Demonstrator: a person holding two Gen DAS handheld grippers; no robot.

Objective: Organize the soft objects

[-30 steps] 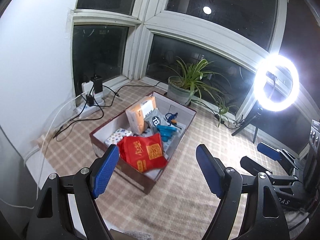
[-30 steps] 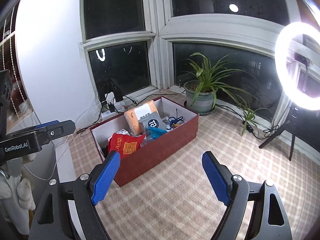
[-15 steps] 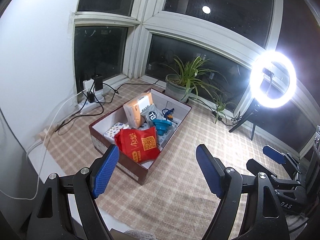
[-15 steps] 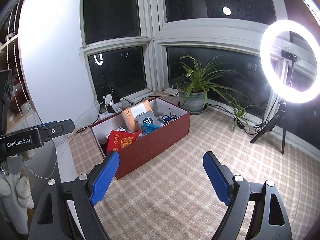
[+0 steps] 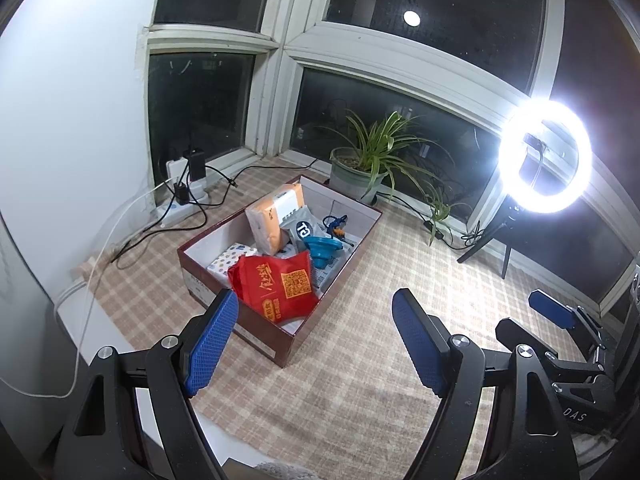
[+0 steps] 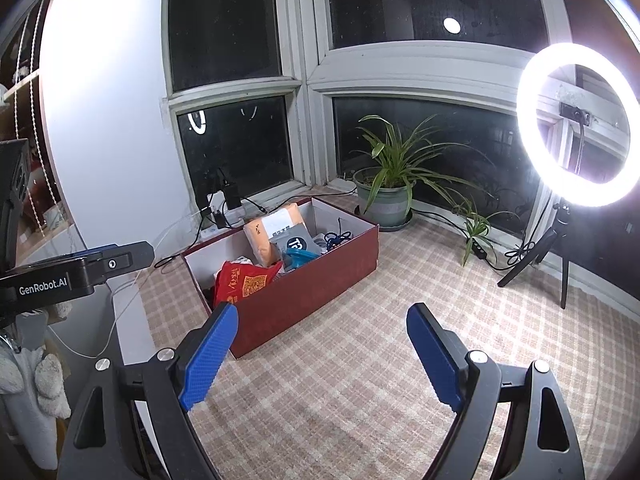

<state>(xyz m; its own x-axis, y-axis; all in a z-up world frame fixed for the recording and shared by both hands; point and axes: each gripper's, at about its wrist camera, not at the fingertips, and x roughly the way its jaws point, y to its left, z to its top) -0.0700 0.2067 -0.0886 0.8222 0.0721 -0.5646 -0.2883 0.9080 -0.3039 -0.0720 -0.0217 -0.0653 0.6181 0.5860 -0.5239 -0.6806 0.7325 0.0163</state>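
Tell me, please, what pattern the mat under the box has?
A beige and white plaid check on the mat, clearest in the right wrist view.

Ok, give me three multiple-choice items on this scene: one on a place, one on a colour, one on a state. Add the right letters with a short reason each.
1. Where does the red bag lie?
A. in the box, at its near end
B. on the mat beside the plant
C. under the ring light

2. What colour is the outside of the box?
A. white
B. dark red
C. green

3. How does the right gripper stand?
A. shut on the red bag
B. shut on nothing
C. open, with nothing between its pads

Answers:
1 A: the bag leans over the box's near end, in front of the orange pack.
2 B: the right wrist view shows the long side wall dark red; only the inside is white.
3 C: the blue pads stand wide apart above the bare checked mat.
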